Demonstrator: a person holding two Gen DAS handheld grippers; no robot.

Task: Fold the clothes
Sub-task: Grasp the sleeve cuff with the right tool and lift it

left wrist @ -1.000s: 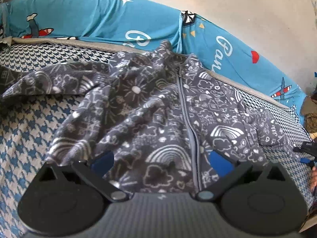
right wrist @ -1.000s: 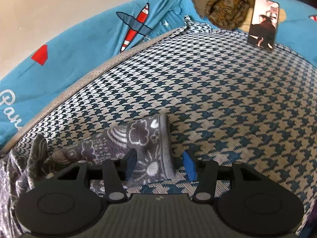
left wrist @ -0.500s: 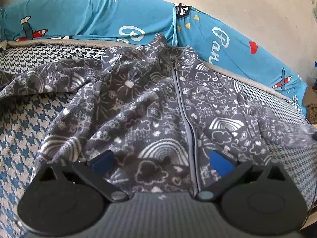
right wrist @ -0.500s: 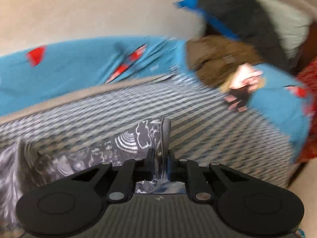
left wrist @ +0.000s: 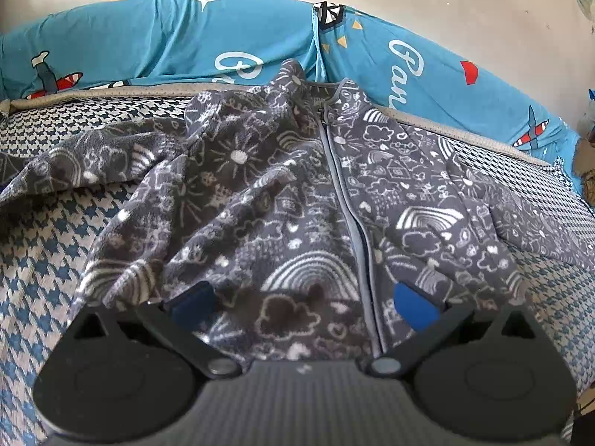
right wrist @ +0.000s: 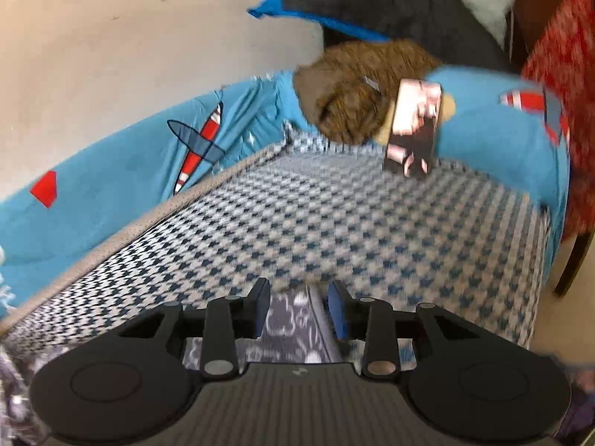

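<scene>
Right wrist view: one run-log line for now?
right tool: opening, jacket cuff between pads | left tool: open over jacket hem | surface: houndstooth bed

This is a bedroom in a home. There is a bed (left wrist: 55, 230) with a blue-and-white checked cover, blue pillows (left wrist: 156, 41) with toy planes, a plain wall (left wrist: 446, 3), and a phone (right wrist: 414, 126).
</scene>
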